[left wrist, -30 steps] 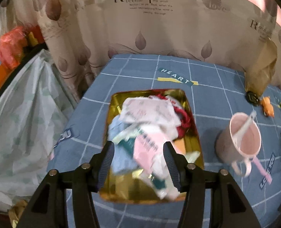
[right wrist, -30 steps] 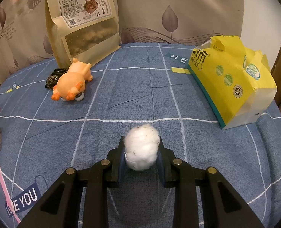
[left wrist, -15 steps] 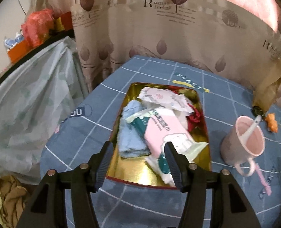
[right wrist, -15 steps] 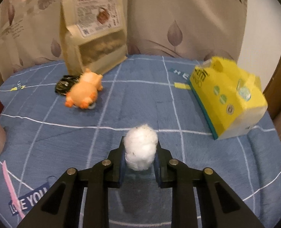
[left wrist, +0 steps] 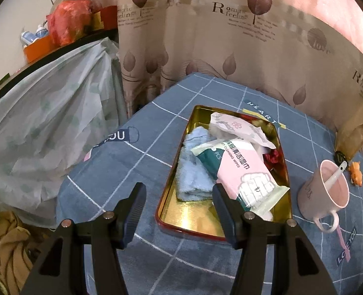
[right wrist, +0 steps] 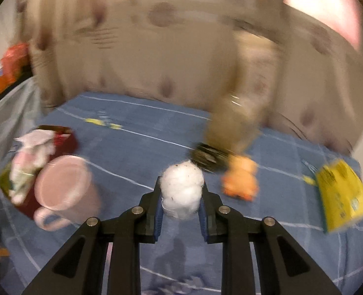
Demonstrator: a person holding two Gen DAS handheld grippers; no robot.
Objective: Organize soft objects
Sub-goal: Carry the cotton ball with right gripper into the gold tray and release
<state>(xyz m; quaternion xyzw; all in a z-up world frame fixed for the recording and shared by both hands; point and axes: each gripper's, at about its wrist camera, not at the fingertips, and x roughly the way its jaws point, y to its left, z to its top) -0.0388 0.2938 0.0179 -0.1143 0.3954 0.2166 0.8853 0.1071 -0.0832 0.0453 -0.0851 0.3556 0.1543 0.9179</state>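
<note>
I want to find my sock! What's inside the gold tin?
In the tin lie a blue cloth, a pink wipes pack, a white packet and something red. Whatever lies beneath them is covered.

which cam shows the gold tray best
The left wrist view: the gold tray lies sharp and whole, with the blue cloth and wipes pack inside. The right wrist view shows only a blurred corner of it at the left edge, partly behind the pink mug.
</note>
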